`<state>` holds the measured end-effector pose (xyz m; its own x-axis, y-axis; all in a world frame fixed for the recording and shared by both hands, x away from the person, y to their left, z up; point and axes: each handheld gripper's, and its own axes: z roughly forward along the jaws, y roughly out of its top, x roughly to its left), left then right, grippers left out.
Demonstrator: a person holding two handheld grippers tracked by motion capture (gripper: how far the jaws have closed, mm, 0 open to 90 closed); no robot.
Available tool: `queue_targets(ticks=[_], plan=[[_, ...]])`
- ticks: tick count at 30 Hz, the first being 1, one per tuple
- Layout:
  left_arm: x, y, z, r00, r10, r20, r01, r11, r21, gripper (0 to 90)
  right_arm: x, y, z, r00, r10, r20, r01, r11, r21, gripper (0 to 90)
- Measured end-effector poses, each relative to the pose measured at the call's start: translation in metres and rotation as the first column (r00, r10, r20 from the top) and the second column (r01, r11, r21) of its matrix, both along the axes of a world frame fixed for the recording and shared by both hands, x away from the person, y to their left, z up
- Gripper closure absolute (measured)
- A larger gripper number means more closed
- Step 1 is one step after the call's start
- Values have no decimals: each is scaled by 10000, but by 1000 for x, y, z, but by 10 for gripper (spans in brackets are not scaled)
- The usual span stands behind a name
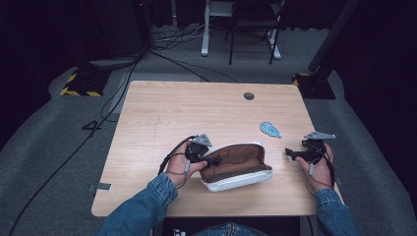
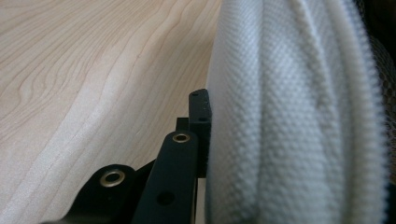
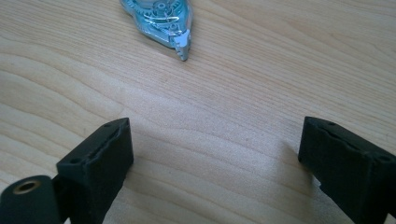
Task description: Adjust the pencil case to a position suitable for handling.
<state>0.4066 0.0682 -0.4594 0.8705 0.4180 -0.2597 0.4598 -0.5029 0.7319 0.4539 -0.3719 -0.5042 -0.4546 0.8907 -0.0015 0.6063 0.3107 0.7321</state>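
Note:
A pouch (image 1: 238,164) with a white outside and a brown lining lies open near the table's front edge. My left gripper (image 1: 214,161) is shut on its left end. In the left gripper view one black finger (image 2: 180,163) presses against the white woven fabric of the pouch (image 2: 289,116), and the other jaw is hidden behind the cloth. A small blue correction-tape dispenser (image 1: 270,129) lies to the right of the pouch, farther back. My right gripper (image 1: 289,153) hovers low over the table (image 1: 196,108), open, with bare wood between its jaws. The dispenser (image 3: 161,21) lies a short way ahead of my right gripper (image 3: 215,154).
A round cable hole (image 1: 249,96) sits near the table's far edge. Beyond the table, cables trail over the grey floor, a stand base with yellow-black stripes (image 1: 78,83) is at the left, and a chair (image 1: 253,29) stands behind.

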Motion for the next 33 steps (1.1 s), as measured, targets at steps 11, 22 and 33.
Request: queue_targets(ticks=[11,22,33], plan=[[0,-2,-11,9997,-166,-194,171,9995,250,843,0,0,0,10000,12,8,-12,10000,-7,101],[0,4,-19,9992,11,-390,14,9978,656,831,0,0,0,10000,34,10,-34,10000,-10,101],[0,3,-18,9989,434,-155,-427,9983,403,468,0,0,0,10000,76,12,-76,10000,-3,101]])
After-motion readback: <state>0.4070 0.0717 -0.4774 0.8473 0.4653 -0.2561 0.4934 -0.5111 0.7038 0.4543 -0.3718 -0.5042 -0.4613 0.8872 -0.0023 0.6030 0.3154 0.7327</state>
